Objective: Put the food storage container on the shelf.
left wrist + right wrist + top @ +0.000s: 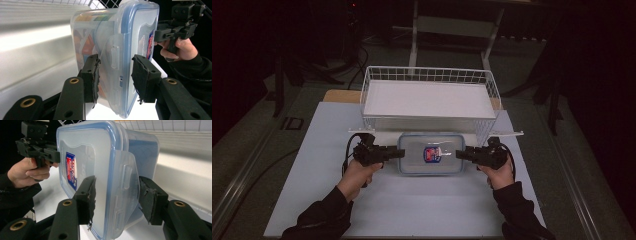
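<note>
The left gripper [115, 75] clamps the side latch of a clear box [100, 32] with a blue-rimmed lid [140, 27]; the two pads press at 7 and 5 o'clock. At 2 o'clock, the right gripper [160, 35], in a hand [180, 48], meets the lid. At 10 o'clock stands a basket [32, 42].

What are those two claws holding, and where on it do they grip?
Both hold one clear plastic box with a blue-rimmed lid. The left claw clamps its left short end, the right claw the opposite end, each across a side latch.
</note>
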Motion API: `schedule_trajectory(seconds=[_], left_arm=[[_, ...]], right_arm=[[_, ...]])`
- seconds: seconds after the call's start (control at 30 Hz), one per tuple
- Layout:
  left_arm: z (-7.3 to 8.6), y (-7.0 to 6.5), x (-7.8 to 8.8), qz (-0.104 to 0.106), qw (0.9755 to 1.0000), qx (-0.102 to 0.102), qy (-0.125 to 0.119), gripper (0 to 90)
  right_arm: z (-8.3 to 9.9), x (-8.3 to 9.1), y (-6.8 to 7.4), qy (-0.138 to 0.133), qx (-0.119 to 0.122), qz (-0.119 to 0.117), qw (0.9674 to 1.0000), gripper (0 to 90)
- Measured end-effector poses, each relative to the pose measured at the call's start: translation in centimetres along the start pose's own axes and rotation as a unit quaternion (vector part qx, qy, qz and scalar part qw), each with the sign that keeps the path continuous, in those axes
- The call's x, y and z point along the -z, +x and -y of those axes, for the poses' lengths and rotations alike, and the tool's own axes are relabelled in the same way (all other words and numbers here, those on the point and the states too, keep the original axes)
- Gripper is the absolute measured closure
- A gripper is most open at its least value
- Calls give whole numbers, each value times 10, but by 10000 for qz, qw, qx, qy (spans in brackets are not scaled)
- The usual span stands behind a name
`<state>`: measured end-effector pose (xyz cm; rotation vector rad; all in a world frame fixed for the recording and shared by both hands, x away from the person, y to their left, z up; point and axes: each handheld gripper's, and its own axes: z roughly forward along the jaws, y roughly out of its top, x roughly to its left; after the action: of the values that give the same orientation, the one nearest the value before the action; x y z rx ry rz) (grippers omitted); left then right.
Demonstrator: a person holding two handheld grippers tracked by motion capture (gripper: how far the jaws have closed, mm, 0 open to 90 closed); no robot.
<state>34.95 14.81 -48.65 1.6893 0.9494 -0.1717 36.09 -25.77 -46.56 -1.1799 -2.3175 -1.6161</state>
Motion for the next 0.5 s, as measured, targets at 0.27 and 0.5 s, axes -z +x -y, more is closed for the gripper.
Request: schedule_trajectory(seconds=[0.27, 0.5], left_arm=[[-5, 10, -10, -189, 9995, -160, -182, 568], [-8, 17, -15, -263, 9973, -430, -542, 566]], right_arm=[[-3, -9, -15, -120, 67, 49, 9999, 498], [-1, -15, -26, -372, 203, 77, 9991, 498]])
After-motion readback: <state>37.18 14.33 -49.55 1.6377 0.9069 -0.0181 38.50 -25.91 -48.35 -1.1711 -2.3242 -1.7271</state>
